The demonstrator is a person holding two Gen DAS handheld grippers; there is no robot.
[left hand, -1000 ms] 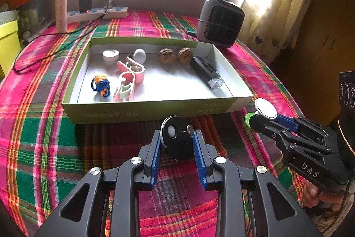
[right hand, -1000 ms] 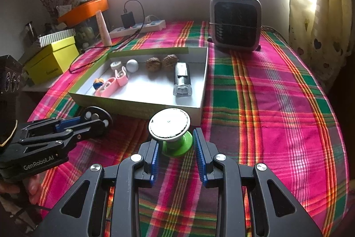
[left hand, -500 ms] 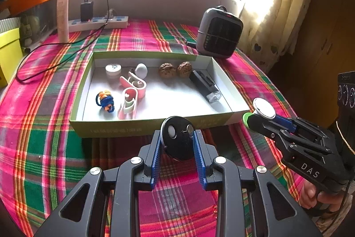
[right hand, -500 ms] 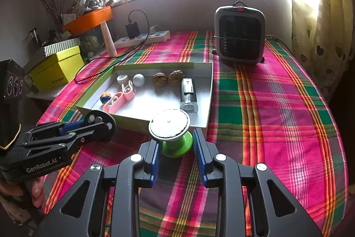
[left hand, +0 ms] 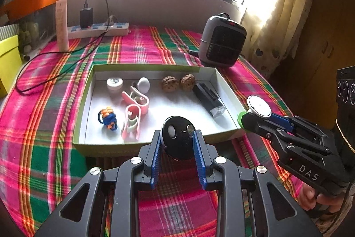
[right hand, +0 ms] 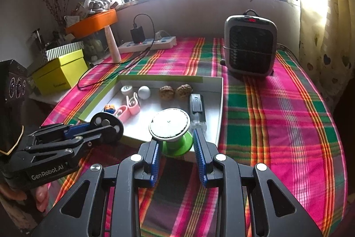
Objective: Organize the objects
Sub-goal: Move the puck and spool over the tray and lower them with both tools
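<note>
My left gripper is shut on a black round disc and holds it above the near wall of the green-edged white tray. My right gripper is shut on a green spool with a white round top and holds it over the tray's near right corner. The tray holds a white roll, a white egg, two pink clips, a blue-orange toy, two walnuts and a black flashlight.
A grey heater stands behind the tray on the plaid tablecloth. A power strip with charger and its cable lie at the back left. A yellow box sits left of the table. A curtain hangs at the right.
Both grippers have risen and moved back from the tray with their objects still held. The tray looks smaller and farther away in both views.
</note>
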